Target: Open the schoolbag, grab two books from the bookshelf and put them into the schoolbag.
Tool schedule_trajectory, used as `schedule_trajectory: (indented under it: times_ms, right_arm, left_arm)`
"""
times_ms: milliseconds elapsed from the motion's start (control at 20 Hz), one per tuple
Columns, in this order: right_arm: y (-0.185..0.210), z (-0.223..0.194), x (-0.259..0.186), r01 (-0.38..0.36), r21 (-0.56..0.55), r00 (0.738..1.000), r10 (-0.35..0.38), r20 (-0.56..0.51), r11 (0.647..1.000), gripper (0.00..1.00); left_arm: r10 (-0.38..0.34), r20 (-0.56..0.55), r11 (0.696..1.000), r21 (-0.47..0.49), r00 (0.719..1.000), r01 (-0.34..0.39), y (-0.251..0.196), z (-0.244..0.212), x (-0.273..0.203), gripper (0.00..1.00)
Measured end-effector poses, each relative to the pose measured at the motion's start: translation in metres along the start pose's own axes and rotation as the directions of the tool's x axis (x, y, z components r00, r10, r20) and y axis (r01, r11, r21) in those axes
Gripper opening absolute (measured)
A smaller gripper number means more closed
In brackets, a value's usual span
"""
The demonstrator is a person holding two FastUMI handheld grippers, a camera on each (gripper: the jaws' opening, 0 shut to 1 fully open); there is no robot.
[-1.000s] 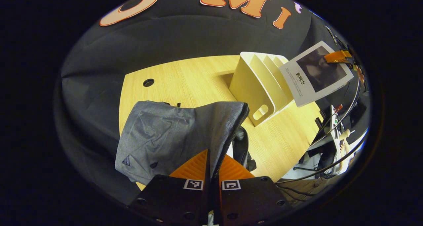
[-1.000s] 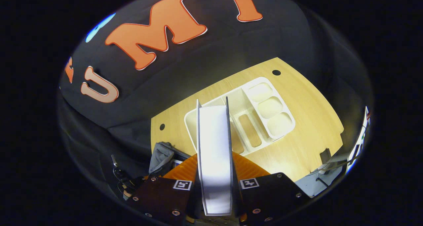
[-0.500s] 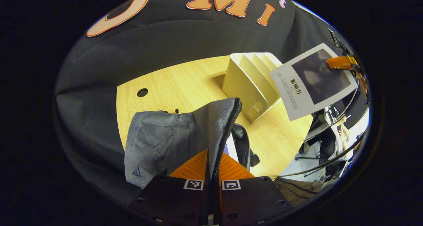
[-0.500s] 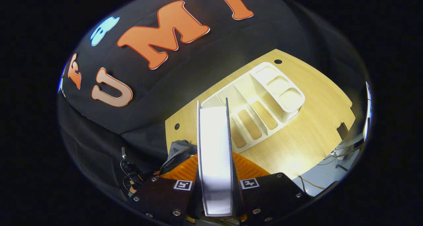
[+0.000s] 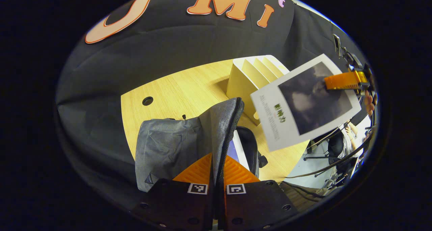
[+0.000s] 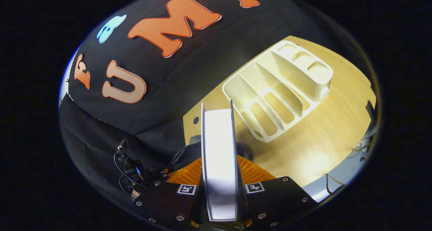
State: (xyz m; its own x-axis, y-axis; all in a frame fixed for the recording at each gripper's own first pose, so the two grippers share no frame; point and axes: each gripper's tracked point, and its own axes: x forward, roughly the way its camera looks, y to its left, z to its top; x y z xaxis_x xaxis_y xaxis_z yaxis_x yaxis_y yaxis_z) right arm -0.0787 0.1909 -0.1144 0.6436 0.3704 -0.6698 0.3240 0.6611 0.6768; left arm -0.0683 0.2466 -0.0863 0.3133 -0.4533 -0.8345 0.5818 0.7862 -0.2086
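Schoolbag (image 5: 175, 139) slumps on the counter (image 5: 182, 85), soft grey cloth, its zipped flap pinched up by the left claw (image 5: 216, 172) to hold the mouth wide; a book's edge peeks inside. Over to the right claw (image 6: 219, 180), clenched on the second book (image 6: 218, 156) near its edge, carried in the air beside the bookshelf (image 6: 280, 89). Stiff, fairly light, smooth covers, I'd say, so a firm mid-edge grip looks right before it slides into that floppy opening.
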Motion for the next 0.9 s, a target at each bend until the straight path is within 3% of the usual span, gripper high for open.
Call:
schedule_trajectory:
  times_ms: [500,900]
  right_arm:
    - [0.020,-0.071,0.087,-0.159,0.093,0.984,0.166,-0.069,0.983,0.38]
    - [0.034,-0.102,0.145,-0.289,0.212,0.955,0.296,-0.001,0.934,0.37]
  left_arm:
    - [0.010,0.054,0.998,-0.062,0.998,-0.006,0.012,0.008,-0.023,0.06]
    - [-0.034,0.104,0.999,-0.028,0.994,0.037,-0.011,0.021,-0.027,0.06]
